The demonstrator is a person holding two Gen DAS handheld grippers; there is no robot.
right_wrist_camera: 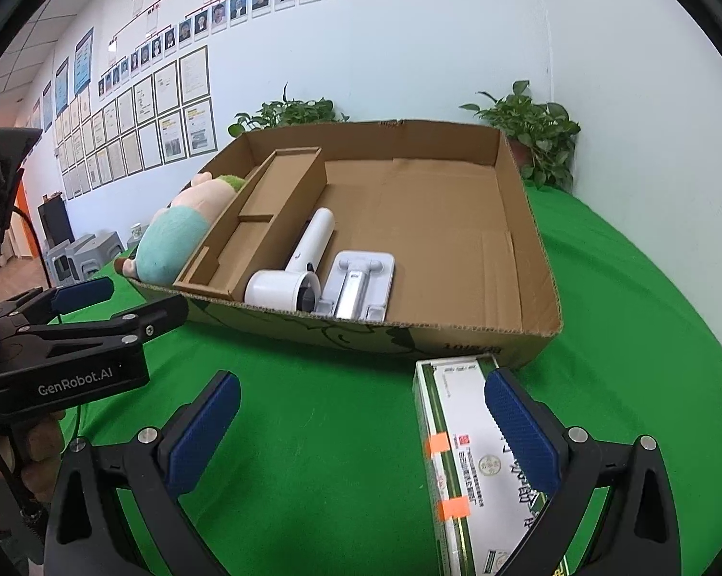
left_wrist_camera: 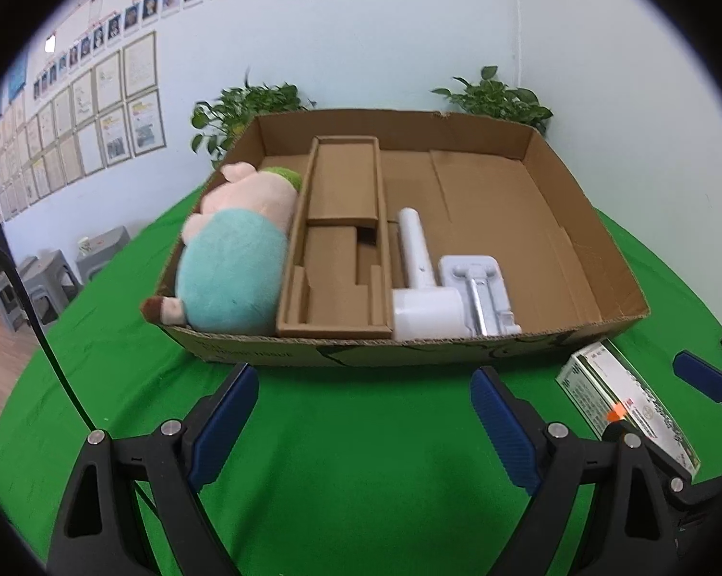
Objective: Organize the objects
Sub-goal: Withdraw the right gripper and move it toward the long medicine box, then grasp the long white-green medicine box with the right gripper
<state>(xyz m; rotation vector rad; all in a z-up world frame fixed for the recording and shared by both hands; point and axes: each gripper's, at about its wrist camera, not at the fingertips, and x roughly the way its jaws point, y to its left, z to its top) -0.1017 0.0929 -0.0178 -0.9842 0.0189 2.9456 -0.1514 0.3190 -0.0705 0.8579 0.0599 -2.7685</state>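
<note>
An open cardboard box (left_wrist_camera: 586,240) (right_wrist_camera: 538,259) sits on the green table. Inside are a plush pig (left_wrist_camera: 236,259) (right_wrist_camera: 174,235) at the left, a cardboard insert (left_wrist_camera: 342,259) (right_wrist_camera: 260,225), a white handheld device (left_wrist_camera: 421,283) (right_wrist_camera: 298,269) and a grey stand (left_wrist_camera: 481,288) (right_wrist_camera: 358,285). A green-and-white carton (left_wrist_camera: 625,408) (right_wrist_camera: 471,461) lies on the cloth in front of the box's right corner. My left gripper (left_wrist_camera: 366,413) is open and empty before the box. My right gripper (right_wrist_camera: 361,432) is open, its right finger over the carton, not clamping it.
Green cloth (left_wrist_camera: 361,480) covers the table. Two potted plants (right_wrist_camera: 534,129) (right_wrist_camera: 284,113) stand behind the box by the white wall. Grey stools (left_wrist_camera: 49,278) stand on the floor at left. The left gripper body (right_wrist_camera: 73,336) shows in the right wrist view.
</note>
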